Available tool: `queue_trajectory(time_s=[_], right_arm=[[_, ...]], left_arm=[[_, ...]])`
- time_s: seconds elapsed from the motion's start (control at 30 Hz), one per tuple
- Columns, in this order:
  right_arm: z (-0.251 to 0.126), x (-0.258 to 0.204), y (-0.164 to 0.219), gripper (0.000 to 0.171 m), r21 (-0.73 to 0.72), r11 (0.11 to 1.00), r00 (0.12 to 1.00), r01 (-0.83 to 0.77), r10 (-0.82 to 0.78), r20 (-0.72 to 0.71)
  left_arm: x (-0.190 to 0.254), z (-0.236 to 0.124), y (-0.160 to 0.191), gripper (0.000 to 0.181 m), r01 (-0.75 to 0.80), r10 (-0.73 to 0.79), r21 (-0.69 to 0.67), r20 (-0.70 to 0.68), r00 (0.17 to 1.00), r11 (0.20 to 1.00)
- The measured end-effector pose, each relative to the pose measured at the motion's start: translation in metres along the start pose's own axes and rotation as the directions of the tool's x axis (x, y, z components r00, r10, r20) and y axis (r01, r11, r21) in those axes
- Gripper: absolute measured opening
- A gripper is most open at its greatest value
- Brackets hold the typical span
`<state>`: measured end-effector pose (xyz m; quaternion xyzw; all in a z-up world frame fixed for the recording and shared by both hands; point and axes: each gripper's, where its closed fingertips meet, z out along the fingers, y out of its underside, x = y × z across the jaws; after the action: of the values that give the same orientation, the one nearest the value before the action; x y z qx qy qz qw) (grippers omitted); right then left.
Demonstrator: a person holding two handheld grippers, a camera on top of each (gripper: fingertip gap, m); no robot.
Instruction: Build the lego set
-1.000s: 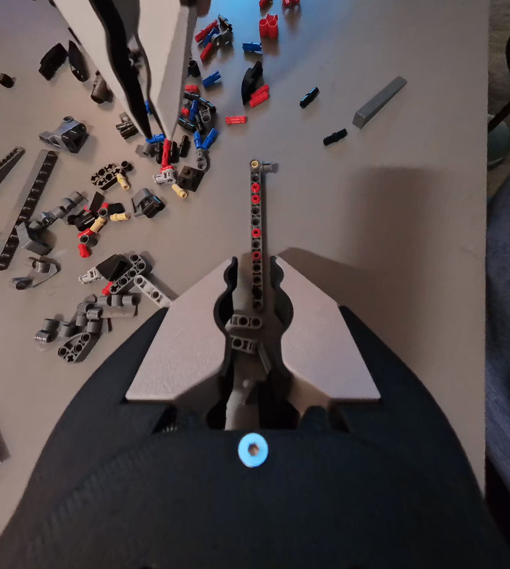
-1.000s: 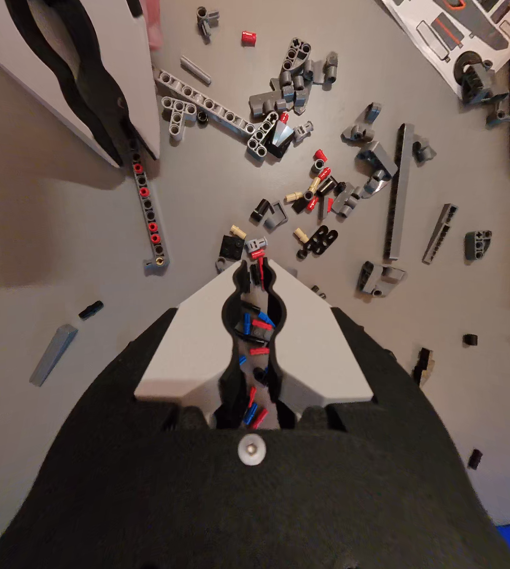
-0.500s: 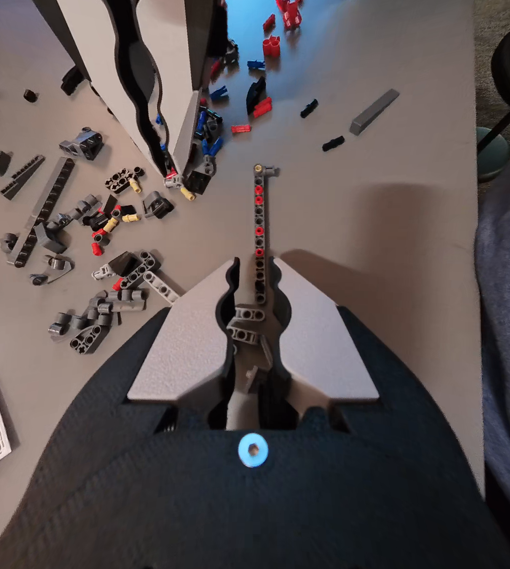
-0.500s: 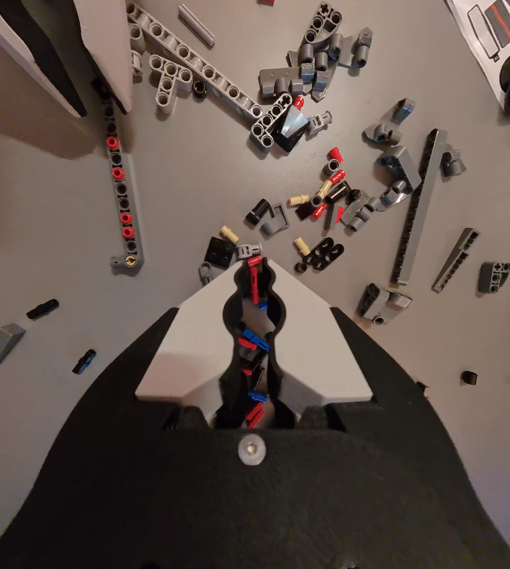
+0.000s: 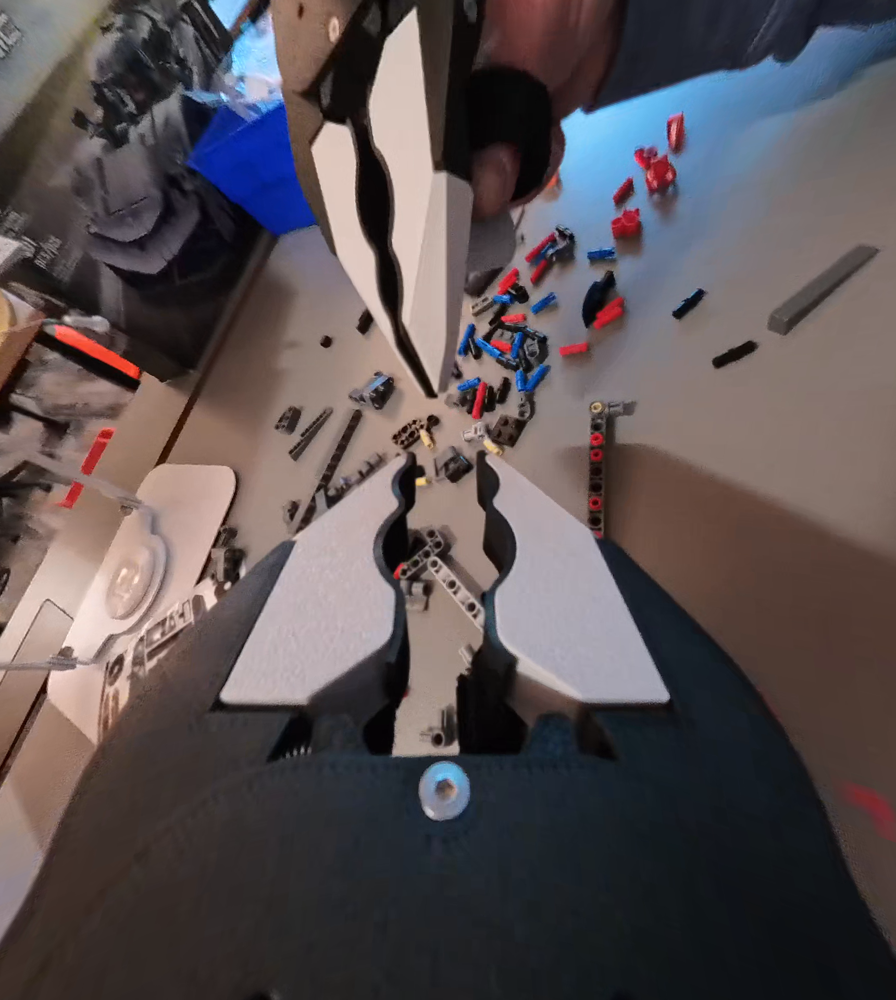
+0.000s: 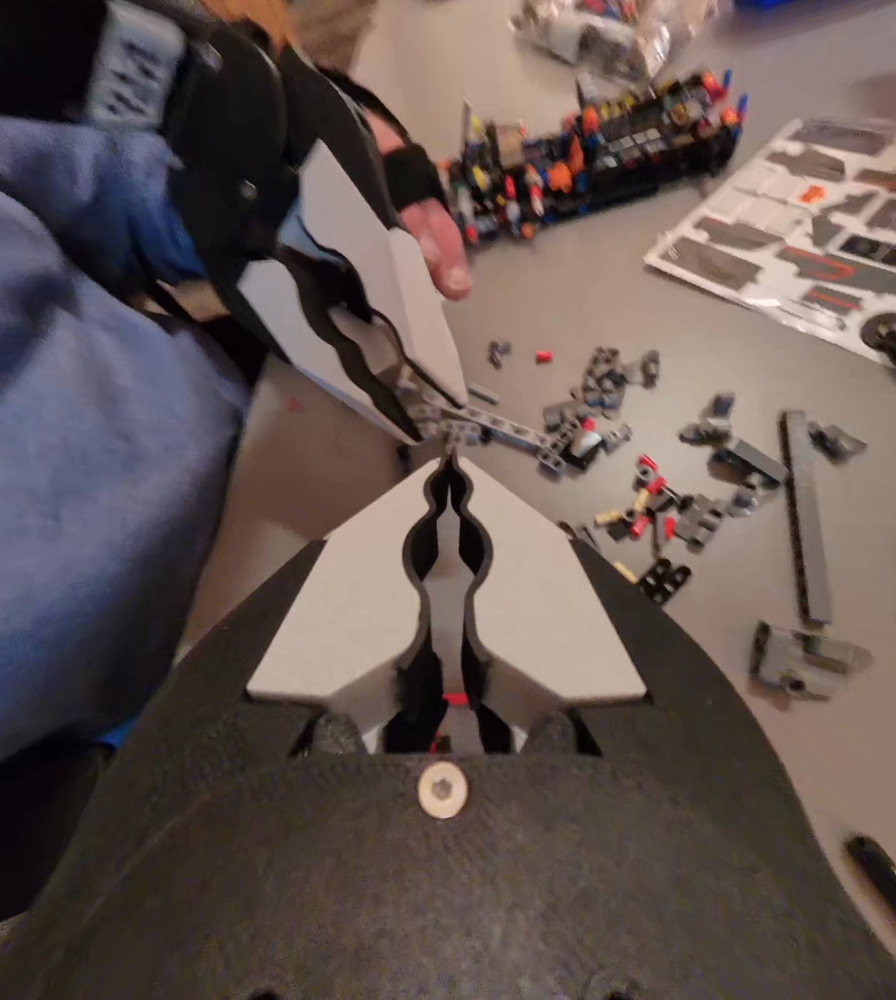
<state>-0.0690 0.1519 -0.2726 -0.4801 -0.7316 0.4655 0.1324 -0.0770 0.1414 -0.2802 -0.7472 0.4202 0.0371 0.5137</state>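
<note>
My left gripper (image 5: 443,460) is open and tilted low over the grey table, above a light grey beam (image 5: 456,590) and a dark L-shaped beam (image 5: 424,552). A long dark beam with red pins (image 5: 597,476) lies free on the table to its right. My right gripper (image 6: 448,462) is shut, and I see nothing held in it. In the left wrist view it (image 5: 429,389) comes down from above beside a pile of blue and red pins (image 5: 505,346). In the right wrist view the left gripper (image 6: 437,419) hangs over the end of the light grey beam (image 6: 511,430), close to my right tips.
Loose grey and black pieces lie scattered on the table, with a long dark beam (image 6: 806,519) among them. A sticker sheet (image 6: 841,243) and a black tray of sorted parts (image 6: 597,157) lie farther back. The set box (image 5: 56,162) stands at the left. A blue sleeve (image 6: 56,379) fills the left. The tips of both grippers are at nearly the same place. The long dark beam (image 6: 806,519) is about equally far from each gripper, around 15 cm.
My left gripper has opened and swung left off the long pinned beam, which now lies on the table. My right gripper has left the pin pile and tilted toward the left gripper.
</note>
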Motion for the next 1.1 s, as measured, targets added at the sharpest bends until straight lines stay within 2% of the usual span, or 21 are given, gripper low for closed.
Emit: queue_trajectory(time_s=[0.07,0.17,0.33,0.5,0.67,0.77,0.87,0.97,1.1], right_arm=[[0.006,0.003,0.011,0.000,-0.056,0.998,0.999,0.006,-0.009,-0.045],[0.005,-0.002,0.014,0.000,-0.057,0.998,0.997,0.013,-0.017,-0.074],[0.002,-0.002,0.011,0.000,-0.009,1.000,0.994,0.016,-0.017,-0.105],[0.008,-0.001,0.007,0.000,0.021,0.998,0.994,0.055,-0.053,-0.097],[0.021,-0.003,0.004,0.000,0.028,0.996,0.993,0.088,-0.086,-0.077],[0.024,-0.007,0.004,0.000,0.020,0.995,0.992,0.100,-0.098,-0.084],[0.027,-0.018,-0.002,0.000,0.020,0.992,0.988,0.124,-0.122,-0.096],[0.034,-0.035,-0.006,0.000,-0.003,0.988,0.983,0.154,-0.154,-0.102],[0.040,-0.052,-0.008,0.000,0.009,0.987,0.981,0.163,-0.161,-0.109]], left_arm=[[0.004,0.008,0.014,0.017,-0.008,0.007,-0.055,-0.021,1.000,0.998],[-0.001,0.006,0.029,0.010,0.011,-0.011,-0.070,-0.002,1.000,0.998],[-0.025,-0.006,0.036,0.010,0.161,-0.161,-0.008,0.006,0.987,0.987],[-0.053,-0.045,0.036,0.010,0.286,-0.287,0.044,0.022,0.958,0.957],[-0.056,-0.109,0.035,0.011,0.376,-0.380,0.068,0.076,0.922,0.924],[-0.046,-0.152,0.052,0.011,0.410,-0.409,0.017,0.142,0.902,0.912],[-0.016,-0.186,0.073,0.012,0.456,-0.444,-0.059,0.154,0.883,0.888],[0.019,-0.202,0.089,0.011,0.456,-0.435,-0.140,0.158,0.886,0.879],[0.046,-0.205,0.092,0.010,0.478,-0.468,-0.138,0.099,0.878,0.867]])
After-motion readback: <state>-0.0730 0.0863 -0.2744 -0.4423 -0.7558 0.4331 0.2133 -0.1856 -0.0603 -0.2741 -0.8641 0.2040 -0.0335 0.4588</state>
